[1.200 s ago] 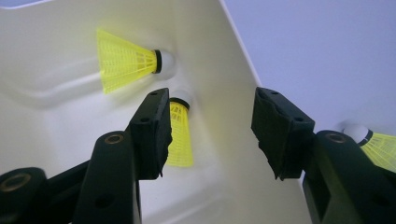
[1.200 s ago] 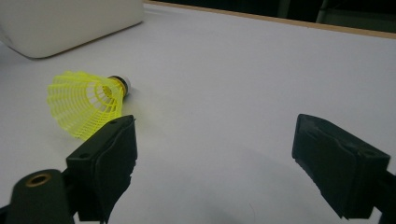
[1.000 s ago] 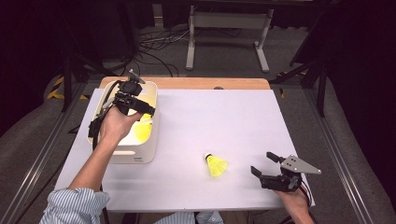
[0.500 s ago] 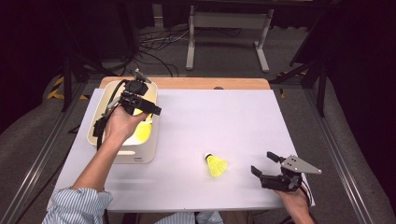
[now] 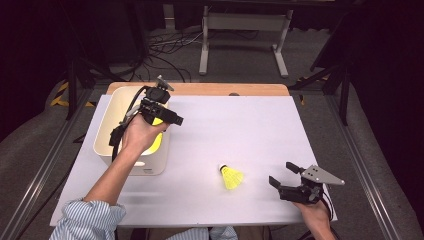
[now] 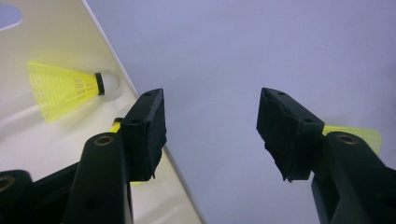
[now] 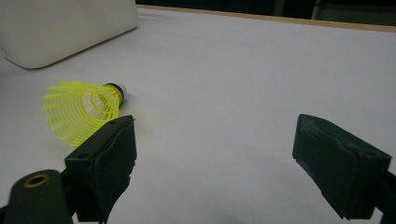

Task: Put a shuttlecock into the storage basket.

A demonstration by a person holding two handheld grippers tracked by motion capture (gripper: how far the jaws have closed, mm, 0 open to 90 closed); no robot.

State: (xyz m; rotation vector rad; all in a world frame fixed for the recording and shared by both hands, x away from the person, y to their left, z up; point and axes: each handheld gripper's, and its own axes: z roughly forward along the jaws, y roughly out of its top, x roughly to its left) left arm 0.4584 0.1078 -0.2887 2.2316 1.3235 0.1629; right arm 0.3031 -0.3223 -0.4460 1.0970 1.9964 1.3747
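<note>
A white bin (image 5: 114, 125) stands at the table's left, with a yellow shuttlecock (image 6: 65, 88) lying on its floor. My left gripper (image 5: 172, 119) hovers over the bin's right rim. Its jaws have just been opening and stand open in the left gripper view (image 6: 212, 107), with nothing between them. A second yellow shuttlecock (image 5: 231, 177) lies on its side on the white tabletop, cork end pointing away from me. My right gripper (image 5: 281, 173) rests low, to the right of that shuttlecock (image 7: 81, 109). It is open and empty (image 7: 217, 140), and the skirt lies just beyond its left jaw.
The white mat (image 5: 250, 125) covers the table, with a strip of wooden edge (image 5: 225, 89) at the far side. A metal stand (image 5: 242, 30) and cables lie on the floor beyond. The bin's side (image 7: 60, 28) rises at the far left of the right gripper view.
My left hand has moved its gripper rightwards from above the bin's inside to over the right rim. The right gripper and the shuttlecock on the table have stayed put.
</note>
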